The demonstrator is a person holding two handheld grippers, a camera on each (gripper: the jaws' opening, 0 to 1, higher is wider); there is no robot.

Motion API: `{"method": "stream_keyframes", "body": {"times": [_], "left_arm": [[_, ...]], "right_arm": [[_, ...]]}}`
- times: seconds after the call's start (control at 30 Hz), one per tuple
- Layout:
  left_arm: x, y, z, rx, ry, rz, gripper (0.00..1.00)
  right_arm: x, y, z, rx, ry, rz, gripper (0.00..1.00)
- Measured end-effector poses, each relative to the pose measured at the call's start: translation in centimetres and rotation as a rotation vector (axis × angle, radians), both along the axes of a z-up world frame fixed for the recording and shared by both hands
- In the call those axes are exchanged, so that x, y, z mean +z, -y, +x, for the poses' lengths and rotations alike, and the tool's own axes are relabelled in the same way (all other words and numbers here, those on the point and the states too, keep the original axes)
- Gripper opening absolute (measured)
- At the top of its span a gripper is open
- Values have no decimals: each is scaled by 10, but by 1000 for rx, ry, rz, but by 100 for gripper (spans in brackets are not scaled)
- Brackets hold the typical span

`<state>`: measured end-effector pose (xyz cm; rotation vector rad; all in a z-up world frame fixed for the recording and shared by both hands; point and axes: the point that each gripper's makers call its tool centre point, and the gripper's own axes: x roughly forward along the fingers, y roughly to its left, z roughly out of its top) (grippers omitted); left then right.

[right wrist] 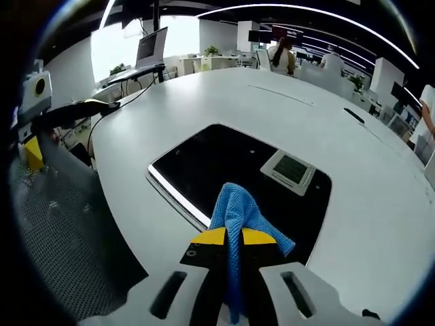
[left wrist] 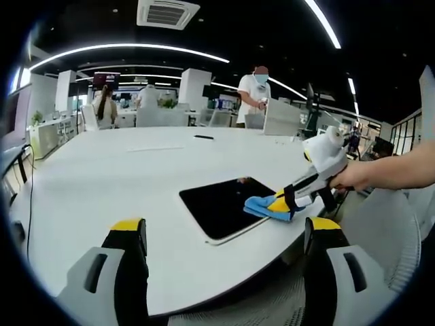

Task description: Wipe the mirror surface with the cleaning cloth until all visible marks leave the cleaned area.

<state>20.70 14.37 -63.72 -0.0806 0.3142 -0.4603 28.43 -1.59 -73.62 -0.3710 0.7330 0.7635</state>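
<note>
A big open office stretched out behind, long strip lights curving across a dark ceiling, and a wide white desk point(left wrist: 102, 183) took up the middle of it. In the left gripper view the mirror point(left wrist: 221, 207) lay flat near the desk's right-hand edge, a dark rectangle with a pale rim. The right gripper point(left wrist: 289, 202) came in from the right of that view, a person's hand point(left wrist: 353, 178) wrapped around its white body, and its yellow-tipped jaws were pinched tight on the blue cleaning cloth point(left wrist: 265, 206), which rested on the mirror's near right corner. The left gripper point(left wrist: 228, 234) was out in front of the desk's near edge, jaws spread wide with nothing between them, touching nothing. Over to the right gripper view: the cleaning cloth point(right wrist: 239, 217) stood up in a bunched fold between that gripper's point(right wrist: 234, 238) closed yellow tips, its loose end trailing down between the jaws, and it sat over the mirror point(right wrist: 217, 170) at the long side nearest the camera. The glass reflected a square ceiling vent point(right wrist: 291, 170). A mesh chair back point(right wrist: 54, 231) sat at the desk's left edge. At the far side, a standing person point(left wrist: 255, 95) and a seated one point(left wrist: 105, 105).
</note>
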Motion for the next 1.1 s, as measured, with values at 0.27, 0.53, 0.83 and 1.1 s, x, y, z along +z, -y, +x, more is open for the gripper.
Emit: {"method": "stream_keyframes", "body": {"times": [0.27,0.53,0.83,1.1], "left_arm": [[-1,0,-1,-2,-4,4,95],[-1,0,-1,-4,-8,6,95],[-2,0,-1,-6,-10,8,94],[-2,0,-2,-7,-13,11,94]], "right_arm": [[0,0,-2,-3,4,6,0],[1,-2,-4,0,5,18,1],[2,-3,-4,14,12,16,1],[3,-1,-5,20,8,25,1]]}}
